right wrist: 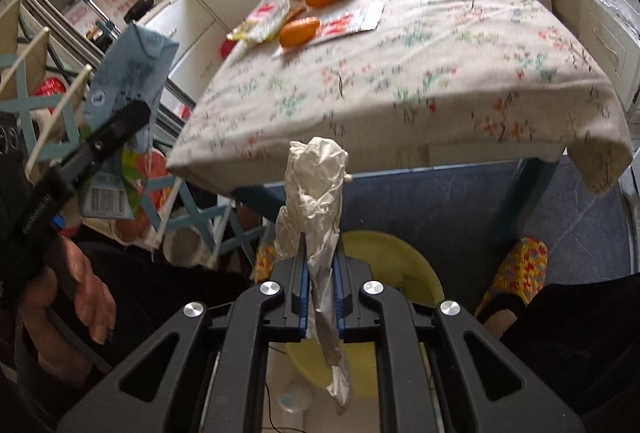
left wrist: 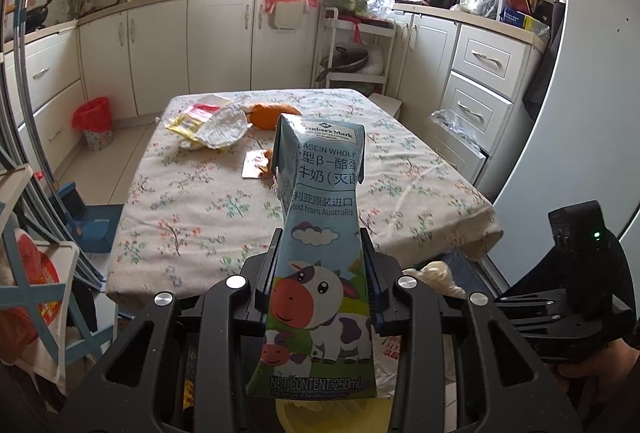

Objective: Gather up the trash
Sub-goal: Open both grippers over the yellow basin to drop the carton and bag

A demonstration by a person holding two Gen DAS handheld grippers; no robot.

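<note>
While both tools hover off the table [left wrist: 168, 233], the left gripper [left wrist: 320, 265] clamps a milk carton [left wrist: 320, 233] at frame centre and the right gripper [right wrist: 320, 273] pinches crumpled wrapper [right wrist: 316, 193]; next, likely release over the yellow basin [right wrist: 384, 257] at lower centre

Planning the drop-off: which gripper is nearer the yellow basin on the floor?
Right. The right gripper, shut on a crumpled wrapper, hangs directly over the yellow basin. The left gripper, shut on the milk carton, is off to its left, higher up, beside the table's edge.
</note>
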